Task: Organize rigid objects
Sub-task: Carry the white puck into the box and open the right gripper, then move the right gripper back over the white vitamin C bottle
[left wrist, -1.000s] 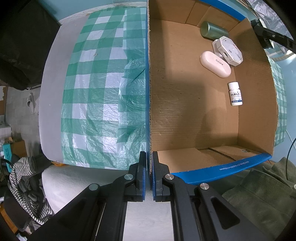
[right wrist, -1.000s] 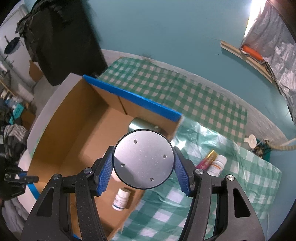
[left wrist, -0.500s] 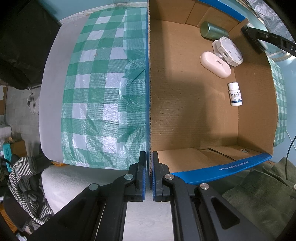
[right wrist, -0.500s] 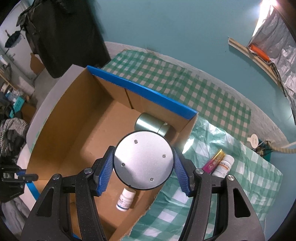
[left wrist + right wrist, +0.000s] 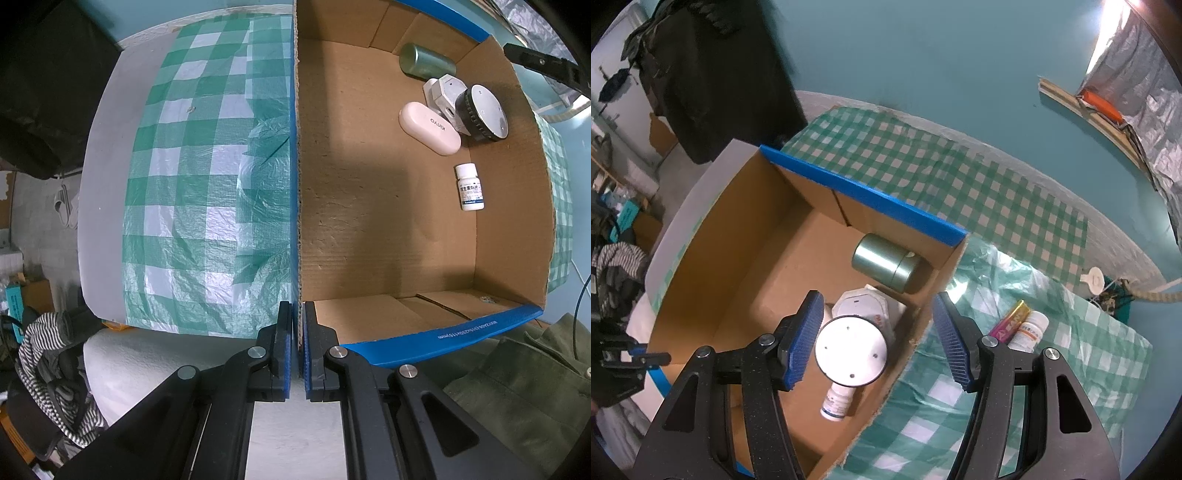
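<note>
Green-and-white checked plastic cloth (image 5: 192, 192) covers the table in my left wrist view, with the open cardboard box (image 5: 369, 229) standing on it and filling the right half of the picture. My left gripper (image 5: 297, 343) is pinched tight on the box's near-left wall at 6 o'clock, one blue pad on each side of the cardboard, steadying it. Inside, up around 1 to 2 o'clock, lie a green metal tin (image 5: 426, 61), a white hexagonal box (image 5: 443, 96), a white oval case (image 5: 430, 127), a small white pill bottle (image 5: 469, 187), and the round disc with a knurled black rim (image 5: 484, 110), which leans on the hexagonal box by the right wall. From my right wrist view, teal wall and the same cloth lie beyond the box; my right gripper (image 5: 877, 341) stands wide apart with nothing between the pads, above the disc's silver face, which is down in the box. I judge that this drop-off is finished. Outside the box at 3 o'clock a pink-and-gold tube (image 5: 1012, 321) and a white bottle with an orange label (image 5: 1028, 328) lie touching on the cloth. Next I would lift clear of the box wall, swing right and close on one of them.
</note>
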